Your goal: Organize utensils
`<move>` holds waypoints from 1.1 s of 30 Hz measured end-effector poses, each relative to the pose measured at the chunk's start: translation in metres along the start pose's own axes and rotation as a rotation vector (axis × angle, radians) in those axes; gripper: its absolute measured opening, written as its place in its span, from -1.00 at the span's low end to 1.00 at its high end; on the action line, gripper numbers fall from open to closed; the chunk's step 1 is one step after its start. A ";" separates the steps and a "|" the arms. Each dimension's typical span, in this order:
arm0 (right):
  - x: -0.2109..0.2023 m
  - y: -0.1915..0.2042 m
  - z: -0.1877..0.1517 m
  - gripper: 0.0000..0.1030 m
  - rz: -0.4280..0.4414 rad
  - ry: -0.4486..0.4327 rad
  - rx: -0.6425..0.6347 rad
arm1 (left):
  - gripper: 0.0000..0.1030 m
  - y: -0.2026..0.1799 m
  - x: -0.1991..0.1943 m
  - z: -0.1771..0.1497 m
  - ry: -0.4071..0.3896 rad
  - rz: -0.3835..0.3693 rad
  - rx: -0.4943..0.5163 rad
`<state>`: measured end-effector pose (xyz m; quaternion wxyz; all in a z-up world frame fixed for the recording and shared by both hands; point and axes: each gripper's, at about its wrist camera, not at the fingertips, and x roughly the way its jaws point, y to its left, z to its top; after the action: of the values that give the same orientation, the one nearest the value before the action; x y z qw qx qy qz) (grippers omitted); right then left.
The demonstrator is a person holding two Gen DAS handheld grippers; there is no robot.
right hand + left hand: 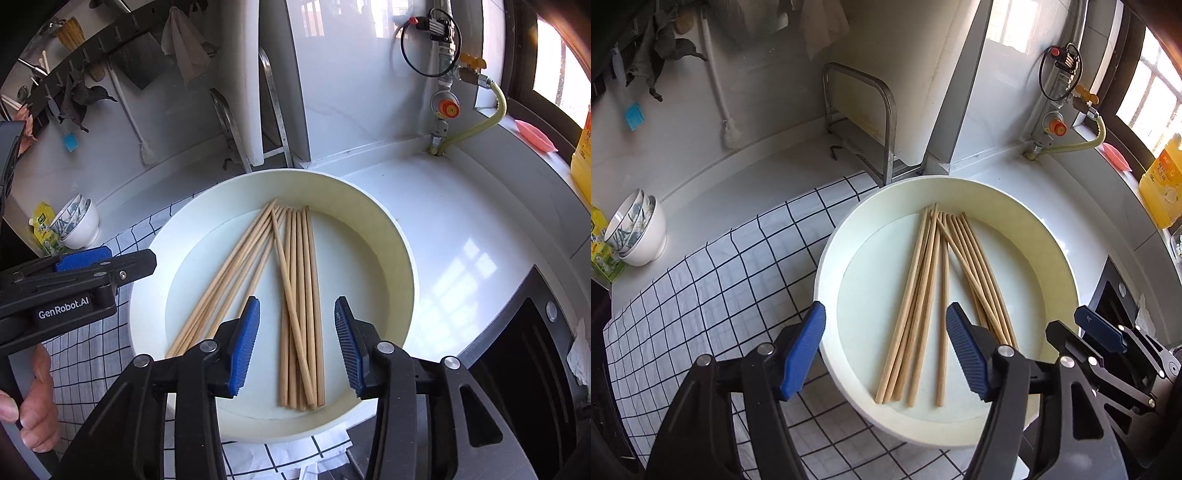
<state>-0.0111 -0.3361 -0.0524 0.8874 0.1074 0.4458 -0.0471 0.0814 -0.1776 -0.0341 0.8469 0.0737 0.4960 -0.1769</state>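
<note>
left gripper released, above chopsticks | right gripper released, above chopsticks | all lay in bowl

We've got pale, matt wooden chopsticks in a smooth cream plastic-looking basin. Under it is a checked cloth on a glossy white worktop. The dish rack looks like brushed metal, and the bowls like shiny glazed ceramic.
</note>
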 end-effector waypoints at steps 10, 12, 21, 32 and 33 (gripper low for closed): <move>-0.024 0.007 -0.006 -0.11 -0.019 -0.028 -0.009 | 0.33 0.000 -0.026 -0.008 -0.037 0.001 0.014; -0.027 0.007 -0.006 -0.05 -0.020 -0.032 -0.011 | 0.36 -0.001 -0.030 -0.009 -0.041 0.005 0.017; -0.032 0.010 -0.009 0.10 -0.026 -0.024 -0.007 | 0.60 0.000 -0.043 -0.016 -0.063 0.013 0.027; -0.034 0.011 -0.009 0.25 -0.048 -0.021 -0.005 | 0.83 0.004 -0.049 -0.019 -0.079 0.035 0.020; -0.035 0.011 -0.009 0.26 -0.052 -0.025 -0.005 | 0.84 0.004 -0.050 -0.019 -0.083 0.039 0.021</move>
<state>-0.0369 -0.3234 -0.0279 0.8916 0.0931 0.4375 -0.0702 0.0455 -0.1567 -0.0002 0.8692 0.0850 0.4570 -0.1686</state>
